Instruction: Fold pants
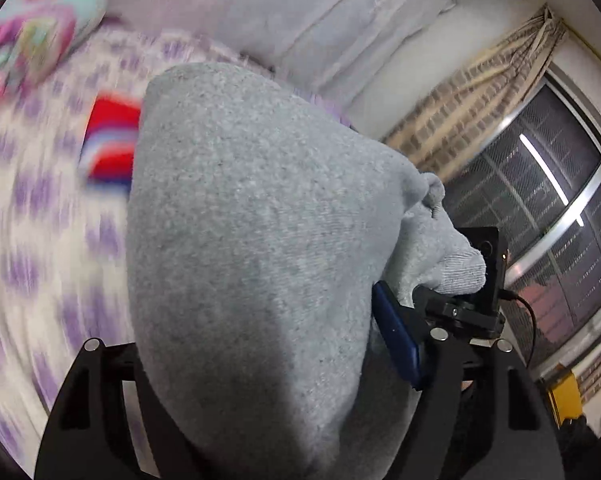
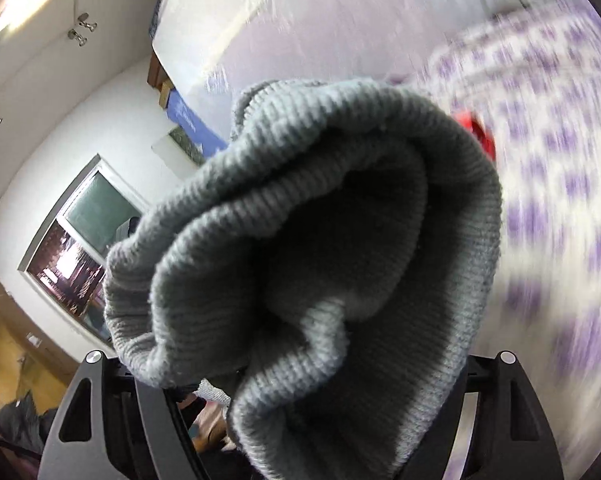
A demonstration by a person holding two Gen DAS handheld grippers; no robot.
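Grey knit pants (image 1: 252, 220) hang bunched between the fingers of my left gripper (image 1: 268, 380), which is shut on the cloth; the fabric hides its fingertips. To the right in the left wrist view, my right gripper (image 1: 416, 304), black with a blue pad, holds another bunch of the same cloth. In the right wrist view a ribbed grey cuff or waistband of the pants (image 2: 320, 208) is folded over and fills the gap of my right gripper (image 2: 300, 384), shut on it. Both ends are lifted off the bed.
Below lies a bed with a white sheet with purple marks (image 1: 40, 220), blurred. A red striped item (image 1: 112, 140) lies on it, with a colourful pillow (image 1: 40, 32) and pale bedding (image 1: 320, 12) beyond. A curtained window (image 1: 540, 208) is at the right.
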